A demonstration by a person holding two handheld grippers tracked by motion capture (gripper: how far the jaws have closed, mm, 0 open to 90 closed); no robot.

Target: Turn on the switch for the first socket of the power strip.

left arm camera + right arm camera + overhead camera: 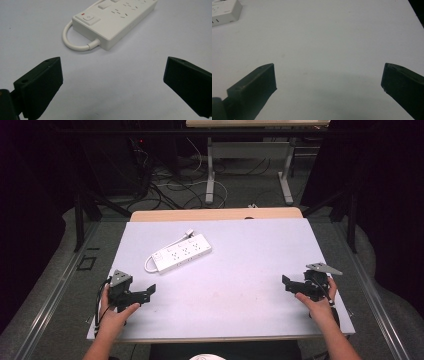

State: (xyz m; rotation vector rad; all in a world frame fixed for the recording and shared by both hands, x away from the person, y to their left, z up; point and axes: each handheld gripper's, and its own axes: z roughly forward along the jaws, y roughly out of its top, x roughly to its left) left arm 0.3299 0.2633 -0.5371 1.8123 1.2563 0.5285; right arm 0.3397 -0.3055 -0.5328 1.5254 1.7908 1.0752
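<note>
— Both claws? The left gripper point(148, 291) and right gripper point(286, 282) sit near the table's point(250, 270) front corners, jaws spread wide, nothing between them.

— And beyond them?

— Ahead of the left gripper, a little to its right, lies a white power strip point(182, 252), its cord point(75, 45) looping from the switch end nearest that claw. It's well apart from the right gripper.

White plastic power strip point(181, 253) lay flat on the pale rectangular table top point(240, 285), left of centre toward the far edge, angled, its looped white cord point(150, 263) at the near-left end. Left black two-jaw gripper point(150, 291) sat near the front-left edge, just before the strip (jaws wide apart). Right black two-jaw gripper point(286, 282) sat near the right edge, well apart from the strip.
</note>
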